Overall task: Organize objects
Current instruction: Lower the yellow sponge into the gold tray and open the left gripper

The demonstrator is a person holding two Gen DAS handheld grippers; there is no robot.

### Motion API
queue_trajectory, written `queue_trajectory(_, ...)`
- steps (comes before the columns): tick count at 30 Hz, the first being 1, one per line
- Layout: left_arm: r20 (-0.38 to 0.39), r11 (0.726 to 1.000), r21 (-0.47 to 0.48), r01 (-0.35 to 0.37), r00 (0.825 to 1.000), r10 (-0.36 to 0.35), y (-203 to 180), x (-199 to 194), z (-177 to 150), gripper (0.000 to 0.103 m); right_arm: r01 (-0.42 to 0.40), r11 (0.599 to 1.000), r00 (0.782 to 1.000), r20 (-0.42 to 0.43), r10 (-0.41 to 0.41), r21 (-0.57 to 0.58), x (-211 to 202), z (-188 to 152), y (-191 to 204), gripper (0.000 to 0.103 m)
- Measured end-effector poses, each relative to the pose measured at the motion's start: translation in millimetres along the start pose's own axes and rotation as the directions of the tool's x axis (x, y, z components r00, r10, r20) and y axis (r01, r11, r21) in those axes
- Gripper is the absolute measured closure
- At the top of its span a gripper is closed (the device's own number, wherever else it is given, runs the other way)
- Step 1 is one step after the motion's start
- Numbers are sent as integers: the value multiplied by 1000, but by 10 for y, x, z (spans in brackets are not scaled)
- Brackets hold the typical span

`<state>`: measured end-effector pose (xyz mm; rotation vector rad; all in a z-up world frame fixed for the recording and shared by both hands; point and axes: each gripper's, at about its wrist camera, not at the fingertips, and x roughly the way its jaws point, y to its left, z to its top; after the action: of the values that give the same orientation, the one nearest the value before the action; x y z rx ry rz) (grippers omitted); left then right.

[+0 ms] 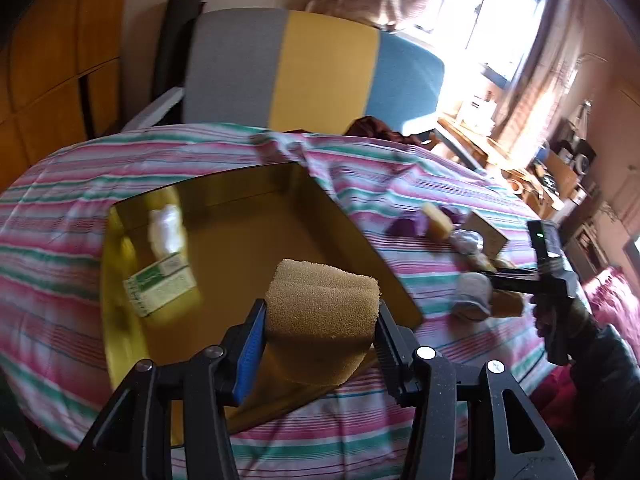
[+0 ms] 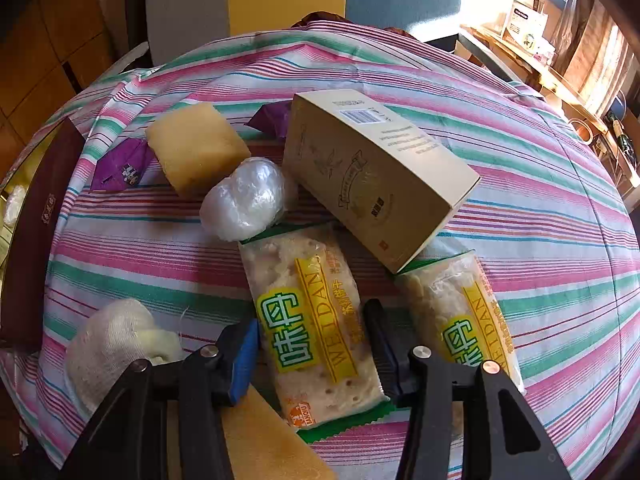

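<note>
My left gripper (image 1: 322, 322) is shut on a brown sponge (image 1: 322, 304) and holds it over the near right corner of a gold-lined box (image 1: 256, 216). In the box lie a green-and-white packet (image 1: 162, 282) and a white wad (image 1: 166, 226). My right gripper (image 2: 310, 344) is open, with its fingers on either side of a Weidan cracker pack (image 2: 310, 320) lying on the striped cloth. A second cracker pack (image 2: 464, 316), a beige carton (image 2: 372, 172), a clear plastic ball (image 2: 246, 200), a yellow sponge (image 2: 196, 146) and purple wrappers (image 2: 120, 164) lie close by.
A white cloth ball (image 2: 112, 344) and another yellow sponge (image 2: 264, 440) lie at the near left. The box's dark outer wall (image 2: 36, 240) stands at the left. A grey, yellow and blue chair (image 1: 312, 68) is behind the table. A cluttered desk (image 1: 500, 148) stands by the window.
</note>
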<state>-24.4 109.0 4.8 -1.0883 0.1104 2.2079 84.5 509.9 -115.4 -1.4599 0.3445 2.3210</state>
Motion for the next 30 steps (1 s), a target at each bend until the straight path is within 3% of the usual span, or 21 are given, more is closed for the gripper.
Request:
queue_trajectory(3, -26, 993, -46, -108, 994, 107, 360, 53, -43, 52, 8, 1000, 1000, 2, -8, -4, -2, 0, 15, 53)
queue_trajectory(11, -87, 970, -47, -239, 968, 235, 705, 452, -72, 52, 20, 1000, 1000, 9, -20, -3, 13, 8, 53, 53)
queue_trajectory(20, -31, 922, 5, -386, 922, 386, 898, 718, 196, 52, 38, 999, 999, 4, -38, -16, 18, 13, 72, 53)
queue_trajectory(30, -32, 930, -44, -365, 931, 364, 911, 662, 80, 42, 44, 999, 999, 3, -44, 6, 6, 17, 69, 53)
